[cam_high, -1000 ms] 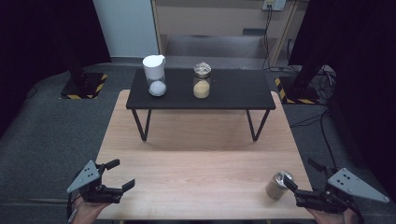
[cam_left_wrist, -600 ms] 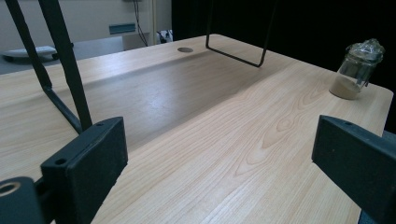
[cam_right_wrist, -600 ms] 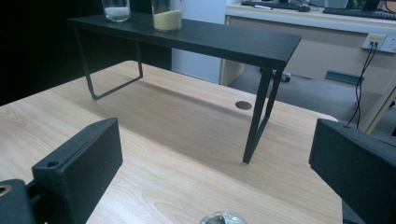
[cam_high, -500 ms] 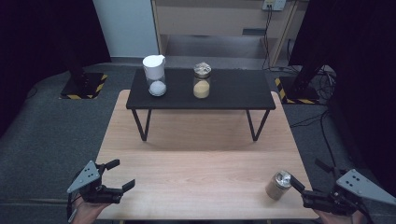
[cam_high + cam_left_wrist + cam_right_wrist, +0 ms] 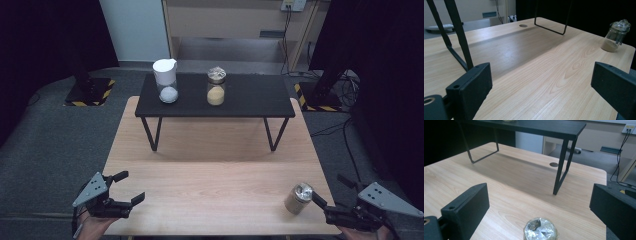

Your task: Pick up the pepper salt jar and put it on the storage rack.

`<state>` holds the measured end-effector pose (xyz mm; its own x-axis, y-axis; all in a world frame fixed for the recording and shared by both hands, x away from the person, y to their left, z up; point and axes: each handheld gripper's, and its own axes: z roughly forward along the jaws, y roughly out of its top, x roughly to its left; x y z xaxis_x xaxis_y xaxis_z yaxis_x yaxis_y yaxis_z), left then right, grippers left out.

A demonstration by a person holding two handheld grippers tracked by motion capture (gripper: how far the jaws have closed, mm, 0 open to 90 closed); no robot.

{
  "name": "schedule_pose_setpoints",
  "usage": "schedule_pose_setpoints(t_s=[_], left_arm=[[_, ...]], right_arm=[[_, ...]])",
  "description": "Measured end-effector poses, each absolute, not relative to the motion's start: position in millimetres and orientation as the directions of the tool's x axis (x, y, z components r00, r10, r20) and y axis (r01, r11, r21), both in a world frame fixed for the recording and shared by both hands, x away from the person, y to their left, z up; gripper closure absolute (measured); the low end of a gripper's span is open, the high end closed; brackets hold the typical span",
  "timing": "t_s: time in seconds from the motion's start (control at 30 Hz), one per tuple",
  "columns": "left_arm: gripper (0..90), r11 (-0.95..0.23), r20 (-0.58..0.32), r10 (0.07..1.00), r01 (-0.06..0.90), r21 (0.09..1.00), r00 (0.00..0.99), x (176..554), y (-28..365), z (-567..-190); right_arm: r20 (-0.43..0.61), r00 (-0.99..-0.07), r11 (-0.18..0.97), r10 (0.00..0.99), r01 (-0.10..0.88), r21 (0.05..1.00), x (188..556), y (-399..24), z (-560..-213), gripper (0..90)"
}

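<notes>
While both grippers wait with jaws spread and empty, the foil-capped glass jar (image 5: 298,198) stands just ahead of the right gripper (image 5: 332,196) fingers — likely light, slick, breakable — best gripped around its body, below the crinkly foil.

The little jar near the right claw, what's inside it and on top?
The jar holds a tan powder at the bottom, seen through the glass. Crinkled foil covers its mouth, so nothing shows from above.

Silver-capped jar (image 5: 298,198), tan contents; black shelf (image 5: 250,95); pale wood table (image 5: 215,180).
</notes>
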<state>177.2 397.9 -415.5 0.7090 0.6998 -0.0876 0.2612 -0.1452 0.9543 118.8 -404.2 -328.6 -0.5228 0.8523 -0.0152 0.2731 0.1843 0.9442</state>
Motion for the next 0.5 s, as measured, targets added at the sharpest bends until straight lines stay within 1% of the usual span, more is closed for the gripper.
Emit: schedule_pose_setpoints(t_s=[0.2, 0.5], left_arm=[[2.6, -0.149, -0.085, 0.702, 0.262, 0.954, 0.708, 177.3, 397.3, -415.3], [2.6, -0.147, -0.089, 0.705, 0.267, 0.952, 0.703, 177.4, 396.8, -415.5]], right_arm=[[0.003, -0.533, 0.192, 0.846, 0.310, 0.931, 127.1, -405.7, -337.6, 3.2], [-0.008, -0.547, 0.231, 0.837, 0.340, 0.911, 139.2, -402.8, -348.4, 3.6]])
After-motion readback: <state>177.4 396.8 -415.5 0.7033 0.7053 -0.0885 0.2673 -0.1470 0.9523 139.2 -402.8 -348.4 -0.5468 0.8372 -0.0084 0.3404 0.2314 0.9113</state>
